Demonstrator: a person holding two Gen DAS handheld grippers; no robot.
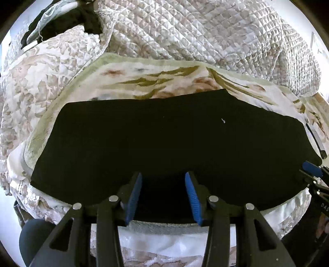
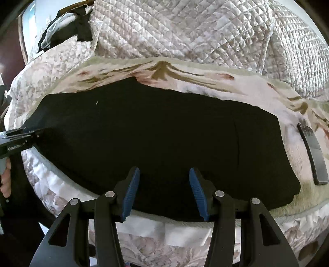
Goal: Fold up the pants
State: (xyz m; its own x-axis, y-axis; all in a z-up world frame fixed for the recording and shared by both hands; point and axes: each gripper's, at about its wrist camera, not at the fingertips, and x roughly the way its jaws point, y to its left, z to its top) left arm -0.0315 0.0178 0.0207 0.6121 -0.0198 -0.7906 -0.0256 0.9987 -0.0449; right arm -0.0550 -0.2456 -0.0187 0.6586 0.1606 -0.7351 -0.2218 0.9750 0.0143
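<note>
Black pants [image 1: 164, 139] lie flat on a floral blanket on the bed, spread left to right; they also fill the right wrist view [image 2: 160, 139]. My left gripper [image 1: 163, 176] is open, its blue pads over the near edge of the pants, holding nothing. My right gripper [image 2: 164, 172] is open over the near edge further right, also empty. The right gripper's blue tip shows at the right edge of the left wrist view [image 1: 311, 168]. The left gripper body shows at the left edge of the right wrist view [image 2: 18, 139], held by a hand.
A floral blanket [image 1: 164, 76] lies under the pants on a quilted bedspread [image 1: 205, 30]. A dark phone-like slab [image 2: 312, 154] lies on the blanket right of the pants. Dark clothes [image 1: 67, 18] sit at the far left corner.
</note>
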